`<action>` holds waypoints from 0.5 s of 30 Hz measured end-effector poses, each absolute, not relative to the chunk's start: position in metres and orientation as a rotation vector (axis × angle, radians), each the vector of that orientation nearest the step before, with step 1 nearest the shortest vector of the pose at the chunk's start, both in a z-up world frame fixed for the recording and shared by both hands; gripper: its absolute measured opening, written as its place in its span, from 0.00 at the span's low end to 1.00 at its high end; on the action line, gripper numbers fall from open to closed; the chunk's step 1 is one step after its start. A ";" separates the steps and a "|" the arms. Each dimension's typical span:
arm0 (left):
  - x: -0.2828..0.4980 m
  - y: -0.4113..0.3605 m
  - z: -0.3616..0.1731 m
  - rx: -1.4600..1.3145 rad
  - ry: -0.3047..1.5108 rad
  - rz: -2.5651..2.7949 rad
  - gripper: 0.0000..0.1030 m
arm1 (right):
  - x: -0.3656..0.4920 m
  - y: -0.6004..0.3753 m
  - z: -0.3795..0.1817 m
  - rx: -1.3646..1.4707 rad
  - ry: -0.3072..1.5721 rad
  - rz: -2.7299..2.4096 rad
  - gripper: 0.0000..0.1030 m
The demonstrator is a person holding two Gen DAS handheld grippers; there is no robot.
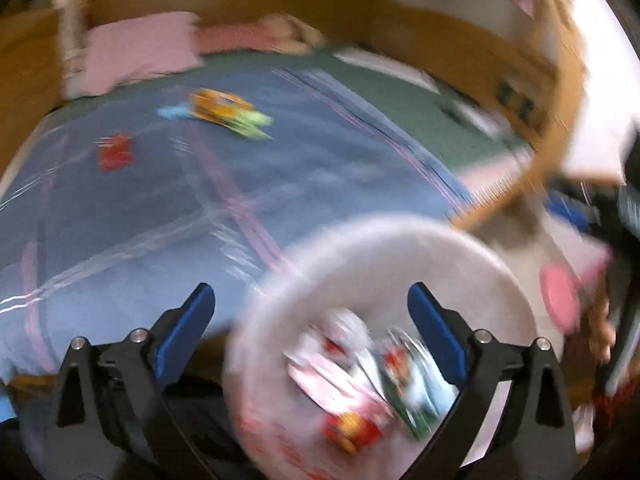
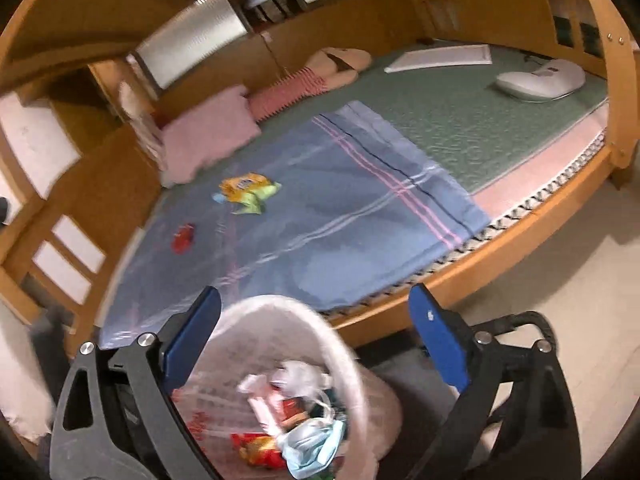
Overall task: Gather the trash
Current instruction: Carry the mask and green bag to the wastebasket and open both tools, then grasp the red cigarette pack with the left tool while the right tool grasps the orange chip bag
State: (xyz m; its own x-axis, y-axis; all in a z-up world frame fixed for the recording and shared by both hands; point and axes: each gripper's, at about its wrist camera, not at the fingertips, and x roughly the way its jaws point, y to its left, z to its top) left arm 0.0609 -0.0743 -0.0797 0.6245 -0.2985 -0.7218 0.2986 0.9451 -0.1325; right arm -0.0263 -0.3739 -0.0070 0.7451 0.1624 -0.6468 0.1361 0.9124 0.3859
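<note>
Blue-striped blanket (image 2: 320,216) is lying across the near half of the bed (image 2: 472,272), and three wrappers are sitting on its far left part: an orange packet (image 2: 242,187) touching a green one (image 2: 256,202), and a red wrapper (image 2: 183,238) apart, nearer the left edge. I cannot tell their long axes through the blur. Pink pillows (image 2: 208,136) are crowding the far left corner. My right gripper (image 2: 314,344) and left gripper (image 1: 312,344) are both showing jaws spread wide, pinching nothing. Below them, the white bin (image 2: 280,316), already holding rubbish, is standing on the floor against the bed's near wooden edge.
</note>
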 end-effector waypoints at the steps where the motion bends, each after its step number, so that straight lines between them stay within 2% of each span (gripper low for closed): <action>1: 0.072 -0.063 -0.076 -0.012 0.821 -0.294 0.94 | -0.021 -0.368 -0.001 0.415 0.739 0.005 0.90; 5: 0.147 0.001 -0.061 -0.065 0.743 0.038 0.94 | -0.003 -0.355 -0.003 0.403 0.751 0.063 0.90; 9: 0.215 0.048 -0.072 -0.175 0.815 0.148 0.94 | 0.056 -0.329 -0.009 0.409 0.822 0.172 0.90; 13: 0.240 0.102 -0.101 -0.252 0.765 0.469 0.77 | 0.119 -0.282 -0.016 0.318 0.894 0.218 0.90; 15: 0.245 0.131 -0.122 -0.322 0.850 0.581 0.66 | 0.162 -0.244 -0.025 0.241 0.925 0.262 0.90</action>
State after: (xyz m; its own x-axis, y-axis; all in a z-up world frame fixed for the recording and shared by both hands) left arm 0.2448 0.1307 -0.1224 0.5192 0.3503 -0.7796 -0.5989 0.7999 -0.0395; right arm 0.1618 -0.2437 -0.0254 0.5741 0.3239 -0.7520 -0.1183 0.9416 0.3153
